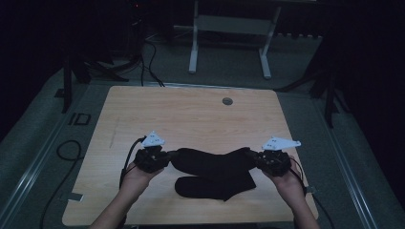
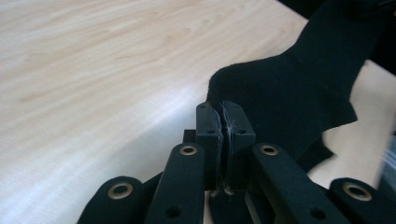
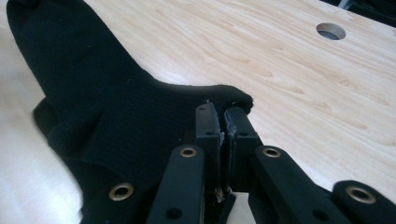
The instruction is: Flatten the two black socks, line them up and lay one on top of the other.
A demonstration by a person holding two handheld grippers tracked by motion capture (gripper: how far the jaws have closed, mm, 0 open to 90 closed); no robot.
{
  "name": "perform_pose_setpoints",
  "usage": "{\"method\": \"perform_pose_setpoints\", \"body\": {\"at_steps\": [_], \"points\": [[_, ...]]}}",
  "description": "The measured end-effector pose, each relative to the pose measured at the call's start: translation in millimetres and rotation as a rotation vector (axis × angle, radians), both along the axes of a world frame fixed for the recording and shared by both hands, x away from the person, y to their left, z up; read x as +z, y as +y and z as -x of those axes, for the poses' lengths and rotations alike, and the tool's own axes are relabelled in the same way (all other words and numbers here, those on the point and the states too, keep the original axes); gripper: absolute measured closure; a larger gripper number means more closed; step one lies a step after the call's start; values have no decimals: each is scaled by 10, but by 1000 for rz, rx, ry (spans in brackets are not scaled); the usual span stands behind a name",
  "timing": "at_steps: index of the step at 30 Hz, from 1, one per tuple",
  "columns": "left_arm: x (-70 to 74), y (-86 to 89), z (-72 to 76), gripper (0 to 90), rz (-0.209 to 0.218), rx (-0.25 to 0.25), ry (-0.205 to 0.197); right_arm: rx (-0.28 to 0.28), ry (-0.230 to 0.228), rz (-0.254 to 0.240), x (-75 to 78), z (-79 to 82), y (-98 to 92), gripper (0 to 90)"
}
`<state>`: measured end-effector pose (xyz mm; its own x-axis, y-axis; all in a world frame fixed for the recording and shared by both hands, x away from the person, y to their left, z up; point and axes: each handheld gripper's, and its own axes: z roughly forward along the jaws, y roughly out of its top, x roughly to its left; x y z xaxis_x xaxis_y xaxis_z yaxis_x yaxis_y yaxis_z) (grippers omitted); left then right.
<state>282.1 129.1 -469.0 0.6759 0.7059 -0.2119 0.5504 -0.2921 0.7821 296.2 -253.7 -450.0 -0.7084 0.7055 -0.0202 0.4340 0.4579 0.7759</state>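
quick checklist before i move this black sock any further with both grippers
1. Left gripper shut on the black sock: ok.
2. Right gripper shut on the sock's other end: ok.
3. Sock stretched between the two grippers, sagging in the middle: ok.
4. Second black piece on the table free of the held sock: cannot tell.
5. Table hole far from the sock: ok.

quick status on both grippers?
Left gripper: closed on one end of the black sock.
Right gripper: closed on the sock's other end.
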Motion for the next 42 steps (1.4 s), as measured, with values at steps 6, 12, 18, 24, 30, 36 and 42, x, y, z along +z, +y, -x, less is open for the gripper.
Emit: {"method": "perform_pose_setpoints", "body": {"at_steps": [6, 12, 18, 24, 30, 36, 42], "points": [[-111, 8, 260, 872, 21, -34, 42, 3, 28, 4, -102, 240, -68, 858], [-405, -25, 288, 872, 27, -41, 103, -15, 91, -3, -388, 238, -98, 858], [-668, -101, 228, 871, -16, -48, 151, -41, 138, 30, -640, 136, -121, 856], [-835, -133, 155, 870, -38, -48, 184, -53, 181, 62, -853, 60, -124, 853], [-915, -168, 131, 869, -71, -39, 179, -56, 186, 94, -957, 11, -112, 847], [-918, -160, 121, 865, -66, -39, 176, -57, 188, 92, -960, 28, -106, 836], [-730, -54, 135, 591, -44, -2, 69, -49, 149, 27, -732, 84, -163, 605]]}}
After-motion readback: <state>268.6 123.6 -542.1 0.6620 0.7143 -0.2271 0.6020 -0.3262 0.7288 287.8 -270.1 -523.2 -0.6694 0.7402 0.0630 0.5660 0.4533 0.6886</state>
